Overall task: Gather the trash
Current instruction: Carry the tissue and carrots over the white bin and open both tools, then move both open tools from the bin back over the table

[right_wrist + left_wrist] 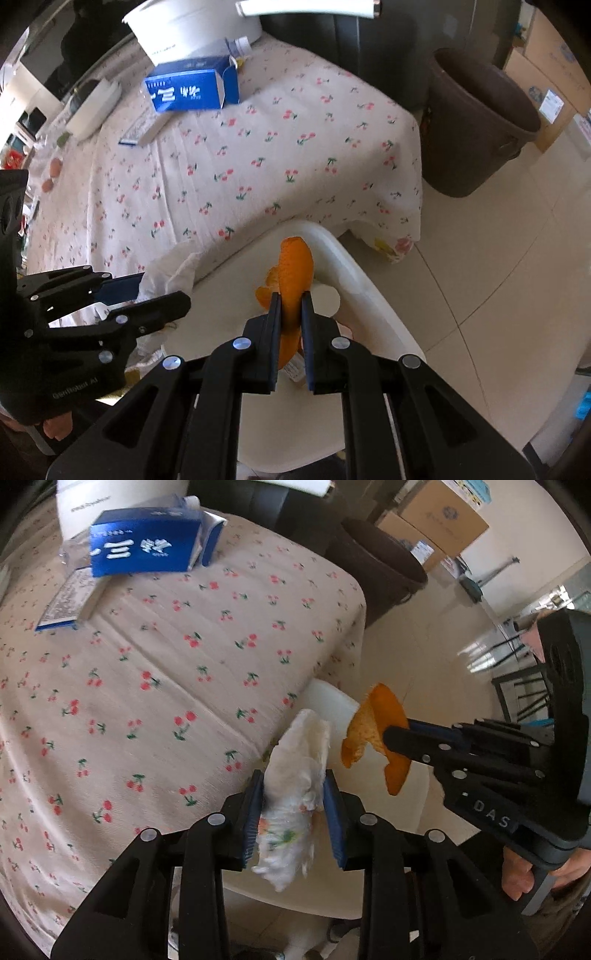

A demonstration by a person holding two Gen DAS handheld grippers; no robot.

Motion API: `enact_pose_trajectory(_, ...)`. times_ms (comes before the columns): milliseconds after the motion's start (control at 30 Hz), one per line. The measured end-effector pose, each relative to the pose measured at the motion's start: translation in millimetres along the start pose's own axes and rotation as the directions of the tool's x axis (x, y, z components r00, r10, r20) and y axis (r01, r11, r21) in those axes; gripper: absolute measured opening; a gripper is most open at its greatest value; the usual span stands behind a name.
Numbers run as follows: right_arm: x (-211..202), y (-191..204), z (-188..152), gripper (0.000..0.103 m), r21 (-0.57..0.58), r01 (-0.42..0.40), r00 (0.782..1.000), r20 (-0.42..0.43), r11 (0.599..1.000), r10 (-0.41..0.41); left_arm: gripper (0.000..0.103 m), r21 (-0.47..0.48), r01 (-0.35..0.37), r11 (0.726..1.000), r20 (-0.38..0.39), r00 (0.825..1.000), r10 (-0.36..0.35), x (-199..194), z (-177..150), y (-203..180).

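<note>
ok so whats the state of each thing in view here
left gripper: shut on crumpled tissue
right gripper: shut on orange peel
blue carton: lying on its side, end flap open
brown bin: upright, no lid

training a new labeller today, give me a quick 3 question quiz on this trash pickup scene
1. True or false: the left gripper is shut on a crumpled white tissue.
2. What does the right gripper hold? A) a blue carton B) an orange peel C) a bottle cap
3. Fill in: the dark brown bin stands on the floor beside the table's ____.

Key
1. True. The tissue sits pinched between the blue pads.
2. B. The orange peel is clamped in it; the blue carton lies on the cherry-print tablecloth.
3. Corner.
</note>
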State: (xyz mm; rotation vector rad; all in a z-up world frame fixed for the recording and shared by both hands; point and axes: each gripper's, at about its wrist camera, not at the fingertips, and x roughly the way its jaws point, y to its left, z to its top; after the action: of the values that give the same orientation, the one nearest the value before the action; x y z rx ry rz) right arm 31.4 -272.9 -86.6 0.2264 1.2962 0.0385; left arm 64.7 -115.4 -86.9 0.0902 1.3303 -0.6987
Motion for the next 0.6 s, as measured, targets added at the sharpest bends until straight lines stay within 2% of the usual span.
enact_pose_trajectory(167, 8.9, 6.9, -1.5, 0.014, -0.023, 0.025, 0.999, -0.029, 0.999, -0.025, 0.034, 0.015, 0.007, 1.000, -0.011, 1.000, -0.006, 3.6, -0.8, -2.2)
enact_pose_trajectory(233, 8.7, 6.7, -1.2, 0.017, -0.022, 0.023, 0.999, -0.029, 1.000, -0.024, 0.044, 0.015, -0.002, 1.000, -0.004, 1.000, 0.002, 2.1, 0.4, -2.8)
enact_pose_trajectory(267, 7.0, 6.1, -0.9, 0.018, -0.017, 0.017, 1.000, -0.023, 1.000, -0.017, 0.046, 0.013, -0.005, 1.000, 0.007, 1.000, 0.005, 0.0, 1.8, -2.0)
enact_pose_trajectory(400, 2.7, 6.2, 2.0, 0.030, -0.014, 0.012, 1.000, -0.005, 1.000, -0.012, 0.053, -0.003, -0.013, 1.000, 0.029, 0.999, 0.013, -6.5, 5.2, 2.6)
enact_pose_trajectory(600, -2.2, 8.0, 7.0, 0.039, -0.011, 0.003, 1.000, 0.020, 1.000, -0.002, 0.053, -0.032, -0.040, 0.999, 0.042, 0.998, 0.041, -10.8, 7.8, 10.8)
